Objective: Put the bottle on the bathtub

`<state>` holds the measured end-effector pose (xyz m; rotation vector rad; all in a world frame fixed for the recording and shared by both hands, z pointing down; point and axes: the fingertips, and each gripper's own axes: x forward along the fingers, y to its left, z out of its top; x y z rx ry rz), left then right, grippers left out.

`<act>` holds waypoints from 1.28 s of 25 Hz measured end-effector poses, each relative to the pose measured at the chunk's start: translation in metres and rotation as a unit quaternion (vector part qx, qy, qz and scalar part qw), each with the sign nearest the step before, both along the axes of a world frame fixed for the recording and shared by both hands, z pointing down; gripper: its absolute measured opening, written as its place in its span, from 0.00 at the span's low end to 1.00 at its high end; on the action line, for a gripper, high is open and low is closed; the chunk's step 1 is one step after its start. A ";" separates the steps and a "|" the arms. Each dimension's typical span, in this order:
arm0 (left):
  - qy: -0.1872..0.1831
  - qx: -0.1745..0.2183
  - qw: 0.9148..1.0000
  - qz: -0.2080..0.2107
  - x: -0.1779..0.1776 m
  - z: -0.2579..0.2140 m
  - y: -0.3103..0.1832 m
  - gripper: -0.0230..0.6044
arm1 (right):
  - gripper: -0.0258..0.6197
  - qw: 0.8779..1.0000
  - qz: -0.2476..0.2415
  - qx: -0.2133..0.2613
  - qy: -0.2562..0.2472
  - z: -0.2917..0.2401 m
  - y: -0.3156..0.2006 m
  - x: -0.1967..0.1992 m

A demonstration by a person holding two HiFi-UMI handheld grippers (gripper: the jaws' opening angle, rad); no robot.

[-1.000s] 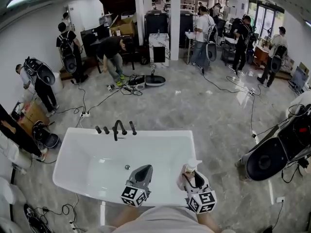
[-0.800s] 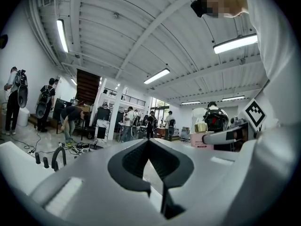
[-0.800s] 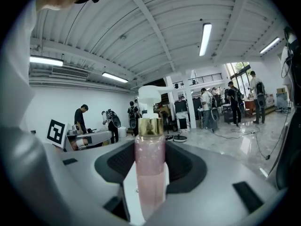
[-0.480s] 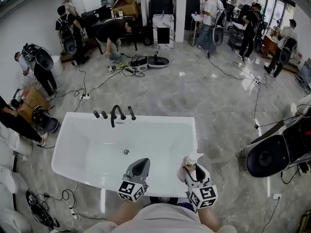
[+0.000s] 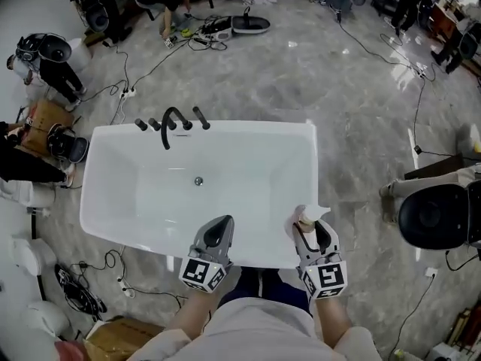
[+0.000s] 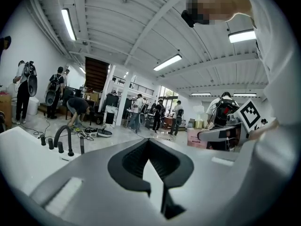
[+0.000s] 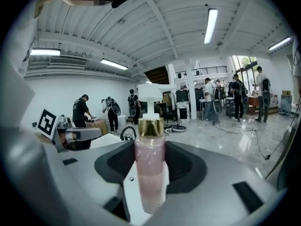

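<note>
You are holding your left gripper (image 5: 219, 230) with its jaws pressed together and empty, hovering over the near rim of the white rectangular bathtub (image 5: 248, 128). A black curved faucet (image 5: 171, 119) is standing on the tub's far rim. Your right gripper (image 5: 308, 230) is clamping the pink glittery pump bottle (image 7: 150, 166) upright by its body, above the tub's near right corner.

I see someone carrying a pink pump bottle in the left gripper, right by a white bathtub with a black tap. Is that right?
Almost. The pink pump bottle is in the right gripper, not the left; its jaws are clamped on the bottle's body, as the right gripper view shows. The left gripper holds nothing. The rest is right: both are by the white bathtub with the black tap.
</note>
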<state>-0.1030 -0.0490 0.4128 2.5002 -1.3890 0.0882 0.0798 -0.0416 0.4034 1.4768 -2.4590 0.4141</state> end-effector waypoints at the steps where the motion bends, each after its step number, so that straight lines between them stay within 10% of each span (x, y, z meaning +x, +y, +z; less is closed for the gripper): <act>1: 0.001 -0.005 1.000 -0.002 0.000 0.006 -0.003 0.05 | 0.35 1.000 0.000 -0.008 0.001 0.009 -0.003 0.001; 32: 0.008 -0.066 0.998 -0.004 0.009 0.224 -0.053 0.05 | 0.35 0.997 0.020 -0.077 0.006 0.251 -0.060 0.001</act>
